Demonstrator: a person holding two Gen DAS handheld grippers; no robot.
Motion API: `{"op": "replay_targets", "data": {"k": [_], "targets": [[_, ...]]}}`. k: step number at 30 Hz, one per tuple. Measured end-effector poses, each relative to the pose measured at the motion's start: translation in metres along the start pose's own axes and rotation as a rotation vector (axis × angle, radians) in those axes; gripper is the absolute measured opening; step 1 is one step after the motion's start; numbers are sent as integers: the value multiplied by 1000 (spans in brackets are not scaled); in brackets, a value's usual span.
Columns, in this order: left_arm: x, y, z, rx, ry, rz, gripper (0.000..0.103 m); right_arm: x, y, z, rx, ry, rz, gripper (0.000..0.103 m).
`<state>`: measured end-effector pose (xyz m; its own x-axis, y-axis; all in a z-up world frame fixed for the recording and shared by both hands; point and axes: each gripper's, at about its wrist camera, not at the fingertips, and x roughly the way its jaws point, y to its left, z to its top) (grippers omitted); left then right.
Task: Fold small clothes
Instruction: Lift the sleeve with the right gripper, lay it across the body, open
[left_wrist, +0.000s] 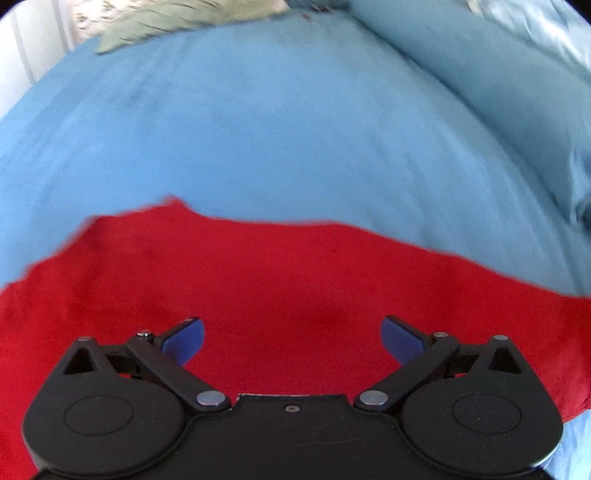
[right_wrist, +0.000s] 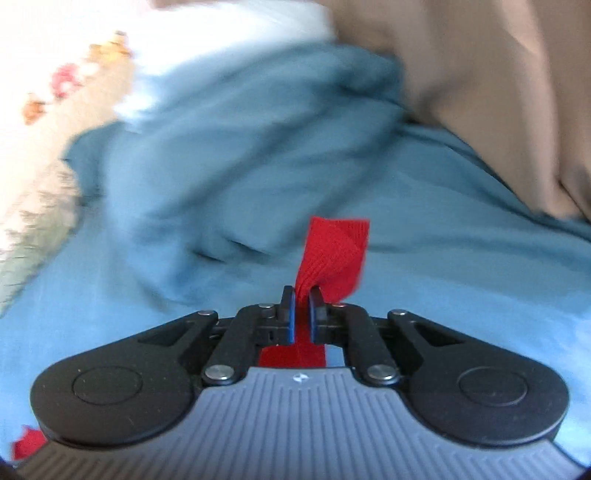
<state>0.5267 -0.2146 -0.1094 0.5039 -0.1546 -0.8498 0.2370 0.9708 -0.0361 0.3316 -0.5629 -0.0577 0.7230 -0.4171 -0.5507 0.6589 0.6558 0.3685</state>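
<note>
A red garment (left_wrist: 280, 273) lies spread on a blue bedsheet (left_wrist: 258, 129). My left gripper (left_wrist: 293, 338) is open wide just above the red cloth, its blue pads apart and holding nothing. My right gripper (right_wrist: 302, 306) is shut on a corner of the red garment (right_wrist: 334, 251), which sticks up between the blue pads and past the fingertips. A strip of the cloth runs back under the gripper, and a scrap shows at the lower left of the right wrist view (right_wrist: 27, 445).
A bunched blue duvet (right_wrist: 240, 147) lies ahead of the right gripper, with tan fabric (right_wrist: 498, 92) at the upper right. A pale green and floral cloth (left_wrist: 177, 22) lies at the far edge of the bed. A blue pillow or fold (left_wrist: 498, 74) lies at the right.
</note>
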Motion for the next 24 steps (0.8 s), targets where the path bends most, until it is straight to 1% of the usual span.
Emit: {"op": "replay_targets", "data": {"k": [3, 5, 7, 9, 11, 12, 13, 15, 16, 18, 19, 21, 23, 24], "targets": [[-31, 48, 2, -45, -43, 18, 103, -16, 72, 2, -51, -24, 162, 23], [-48, 84, 2, -68, -70, 42, 103, -28, 130, -8, -92, -24, 291, 23], [-63, 118, -3, -95, -97, 70, 103, -37, 183, -28, -141, 2, 416, 23], [-72, 155, -11, -127, -116, 93, 103, -42, 237, -64, -208, 52, 540, 23], [-77, 189, -22, -165, -116, 98, 103, -41, 279, -110, -291, 114, 616, 22], [-78, 204, -30, -186, -111, 94, 103, -38, 298, -139, -339, 162, 648, 22], [-79, 219, -40, -211, -105, 90, 103, -36, 313, -167, -393, 206, 669, 22], [-78, 243, -58, -258, -92, 89, 103, -33, 333, -221, -513, 274, 683, 22], [-77, 253, -66, -275, -82, 82, 103, -32, 338, -248, -571, 315, 688, 22], [-75, 268, -78, -297, -62, 60, 101, -30, 340, -285, -651, 366, 690, 22], [-76, 274, -82, -303, -52, 51, 101, -33, 339, -299, -691, 376, 693, 22], [-78, 278, -91, -303, -38, 22, 99, -40, 334, -315, -734, 386, 698, 22], [-79, 275, -95, -295, -26, -11, 97, -46, 330, -322, -773, 379, 704, 24], [-75, 275, -93, -289, -22, -27, 97, -49, 333, -326, -789, 378, 708, 27]]}}
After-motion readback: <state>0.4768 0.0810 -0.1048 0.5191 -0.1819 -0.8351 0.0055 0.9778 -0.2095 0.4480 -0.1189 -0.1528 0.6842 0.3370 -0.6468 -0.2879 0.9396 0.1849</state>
